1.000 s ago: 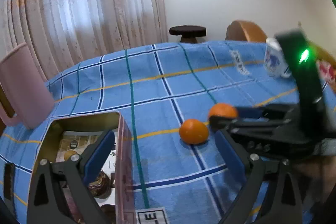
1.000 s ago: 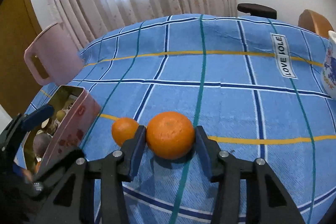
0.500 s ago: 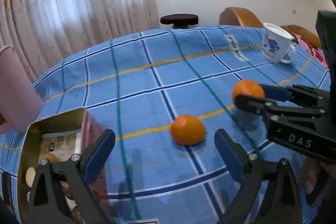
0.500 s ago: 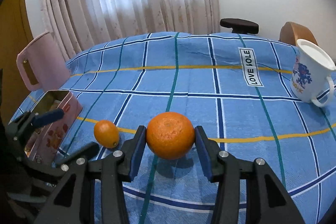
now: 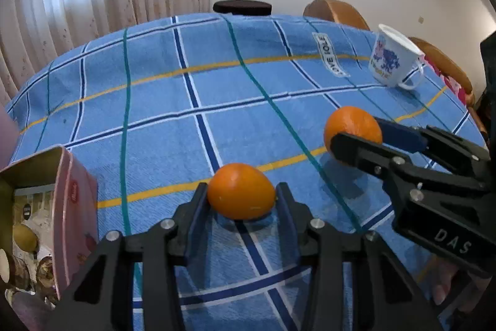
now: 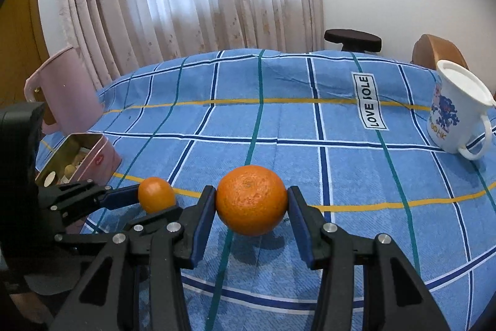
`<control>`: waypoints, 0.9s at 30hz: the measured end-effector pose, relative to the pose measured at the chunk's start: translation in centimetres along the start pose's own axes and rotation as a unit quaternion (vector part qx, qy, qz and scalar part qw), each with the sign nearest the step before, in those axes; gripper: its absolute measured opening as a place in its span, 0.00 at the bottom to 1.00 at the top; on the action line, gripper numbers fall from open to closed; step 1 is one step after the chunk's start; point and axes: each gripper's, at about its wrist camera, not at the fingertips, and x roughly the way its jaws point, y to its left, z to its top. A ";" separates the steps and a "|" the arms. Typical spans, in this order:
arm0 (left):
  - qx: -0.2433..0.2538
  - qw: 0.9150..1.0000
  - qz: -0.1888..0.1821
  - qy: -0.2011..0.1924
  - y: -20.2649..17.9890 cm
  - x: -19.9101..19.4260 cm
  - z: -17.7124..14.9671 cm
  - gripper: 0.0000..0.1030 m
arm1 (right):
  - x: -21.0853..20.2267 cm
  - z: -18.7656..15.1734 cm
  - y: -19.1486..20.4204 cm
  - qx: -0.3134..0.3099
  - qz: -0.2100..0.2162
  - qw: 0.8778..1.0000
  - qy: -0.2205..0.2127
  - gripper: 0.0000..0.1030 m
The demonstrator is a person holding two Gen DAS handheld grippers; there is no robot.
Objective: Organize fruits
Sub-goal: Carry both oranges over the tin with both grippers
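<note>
Orange and smooth-skinned, the small fruit (image 5: 241, 191) sits on the bench (image 5: 217, 101) in the left wrist view, clasped at its widest sides by the left claw (image 5: 241, 200), with an open tin (image 5: 74, 207) near on the left. From the right wrist view, the bigger orange (image 6: 251, 200) is pinched across its middle by the right claw (image 6: 251, 207), seemingly just off the cloth; both fruits look light, roundish and soft-rinded, so a gentle hold at the equator suits, lest they roll or bruise.

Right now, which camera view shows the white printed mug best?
The right wrist view: the white mug shows its rim, print and handle clearly. The left wrist view shows the same mug smaller and farther back.
</note>
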 end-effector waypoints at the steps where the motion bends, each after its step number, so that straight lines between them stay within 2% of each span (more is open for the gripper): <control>1: -0.001 1.000 0.002 -0.007 0.0 -0.3 0.0 0.44 | -0.3 0.0 0.0 0.000 0.003 1.000 -0.007 0.47; 3: -0.002 1.000 0.001 -0.021 0.0 -0.9 -0.2 0.44 | -0.7 -0.1 0.1 -0.003 0.005 1.000 -0.017 0.47; 16: 0.005 0.994 0.053 -0.095 -0.4 -3.6 -0.5 0.44 | -1.9 -0.2 1.0 -0.024 0.007 0.998 -0.049 0.47; 27: -0.005 0.991 0.060 -0.120 -0.1 -4.5 -0.7 0.44 | -2.6 -0.4 1.2 -0.033 0.008 0.997 -0.070 0.47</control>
